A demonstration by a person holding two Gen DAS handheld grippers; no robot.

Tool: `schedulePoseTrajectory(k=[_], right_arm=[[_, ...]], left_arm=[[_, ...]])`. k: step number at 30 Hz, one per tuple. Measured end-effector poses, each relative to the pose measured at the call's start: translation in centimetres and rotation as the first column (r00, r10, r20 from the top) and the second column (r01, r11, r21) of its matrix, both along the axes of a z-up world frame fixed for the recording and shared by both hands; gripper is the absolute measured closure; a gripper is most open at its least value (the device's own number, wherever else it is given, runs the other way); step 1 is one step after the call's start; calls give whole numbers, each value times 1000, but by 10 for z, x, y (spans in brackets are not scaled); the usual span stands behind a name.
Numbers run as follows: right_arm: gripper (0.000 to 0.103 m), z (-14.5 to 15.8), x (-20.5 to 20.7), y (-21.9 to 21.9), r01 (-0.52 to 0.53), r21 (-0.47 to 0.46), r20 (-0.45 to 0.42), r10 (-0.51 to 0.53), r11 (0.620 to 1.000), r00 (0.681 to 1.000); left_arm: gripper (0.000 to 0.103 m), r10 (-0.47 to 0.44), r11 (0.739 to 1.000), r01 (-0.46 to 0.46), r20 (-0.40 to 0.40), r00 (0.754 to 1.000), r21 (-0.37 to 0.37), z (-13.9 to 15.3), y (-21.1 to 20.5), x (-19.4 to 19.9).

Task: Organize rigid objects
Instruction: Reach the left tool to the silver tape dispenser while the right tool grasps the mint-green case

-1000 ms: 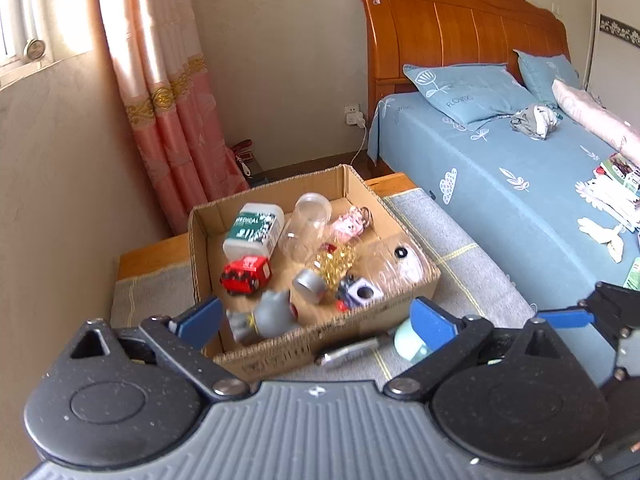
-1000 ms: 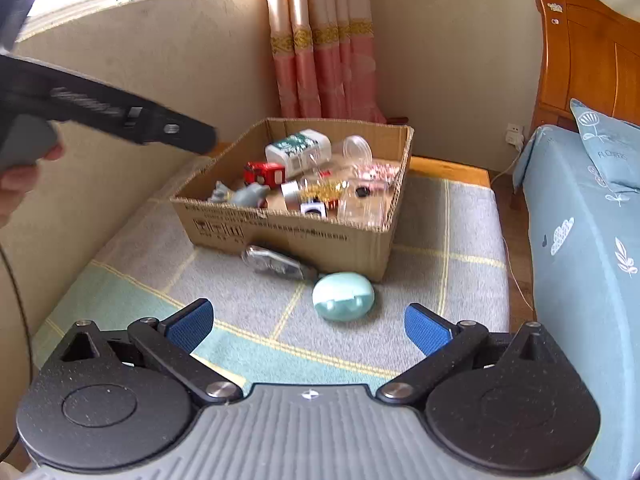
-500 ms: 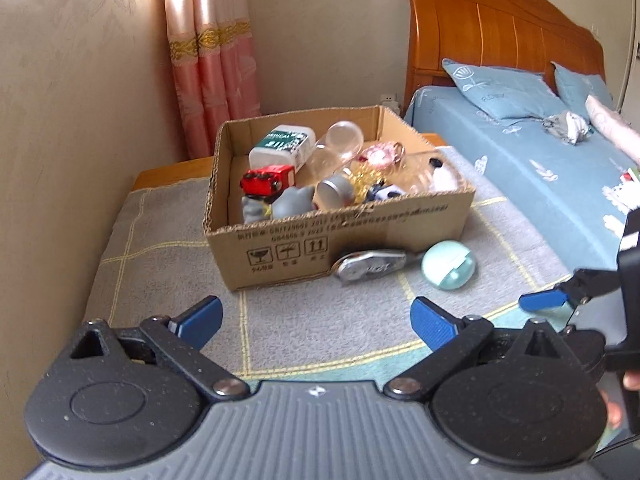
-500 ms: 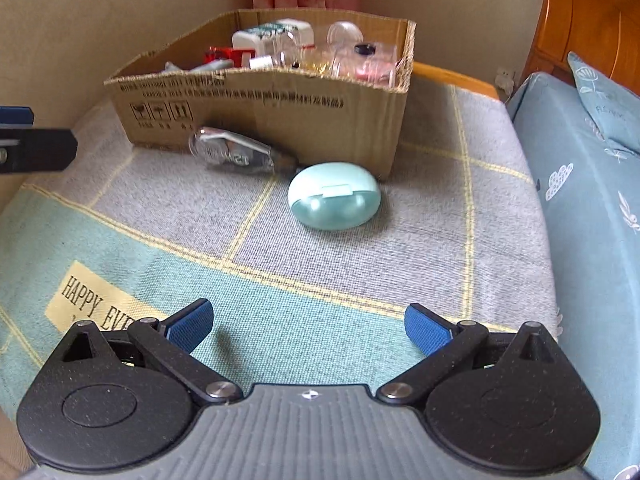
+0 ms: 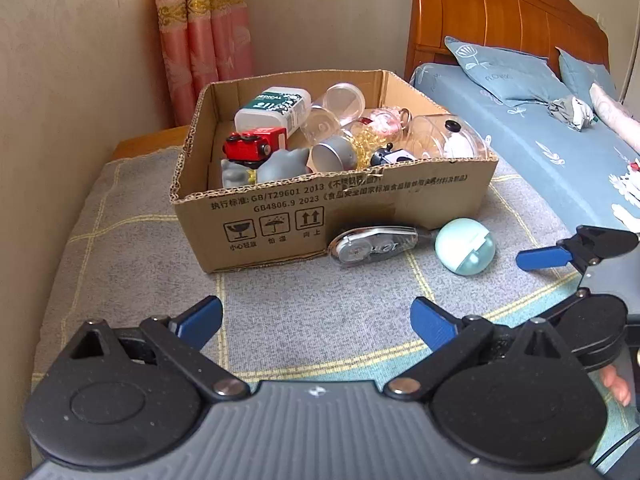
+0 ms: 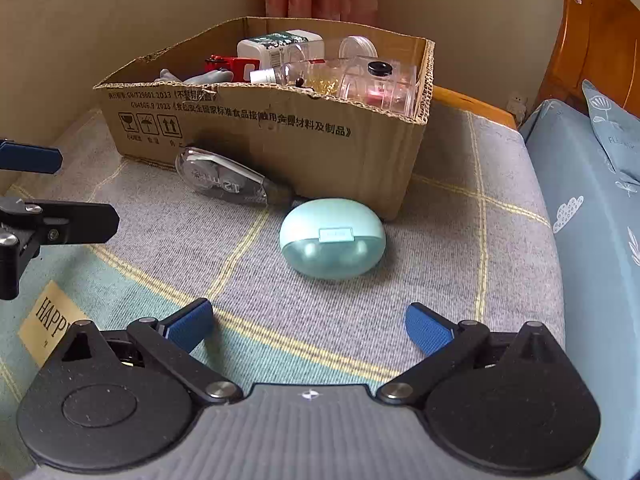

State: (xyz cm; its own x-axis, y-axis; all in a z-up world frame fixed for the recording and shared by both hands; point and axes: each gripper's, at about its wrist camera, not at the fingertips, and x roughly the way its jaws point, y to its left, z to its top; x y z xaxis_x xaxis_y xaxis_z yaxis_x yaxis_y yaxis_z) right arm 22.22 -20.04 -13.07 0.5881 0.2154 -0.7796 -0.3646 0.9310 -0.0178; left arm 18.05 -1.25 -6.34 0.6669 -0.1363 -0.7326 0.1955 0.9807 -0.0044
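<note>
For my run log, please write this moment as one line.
left gripper: open, empty | right gripper: open, facing mint case | correction tape: outside cardboard box

Cardboard box (image 6: pixel 280 136) sits toward the mat's (image 6: pixel 440 280) back edge; tape dispenser (image 6: pixel 224 182) and round case (image 6: pixel 332 238) lie just before it.

Both wrist views low over the blanket (image 6: pixel 440 248), facing the box (image 5: pixel 340 208) ahead of spread fingers, right view nearer, both sharing the round case (image 6: pixel 332 238)
</note>
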Motion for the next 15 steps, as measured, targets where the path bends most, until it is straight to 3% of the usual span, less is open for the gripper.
schedulePoseTrajectory(k=[8,15], right_arm=[[0,-1,34,-1,31,5,28,-31,1000,999],[0,-4,31,-20,114,17,49,-115,993,992]], left_arm=[[3,5,1000,-5,-21,1000,-3,-5,-1,14],[3,-5,1000,5,-28,1000,-18,-8,-15,33]])
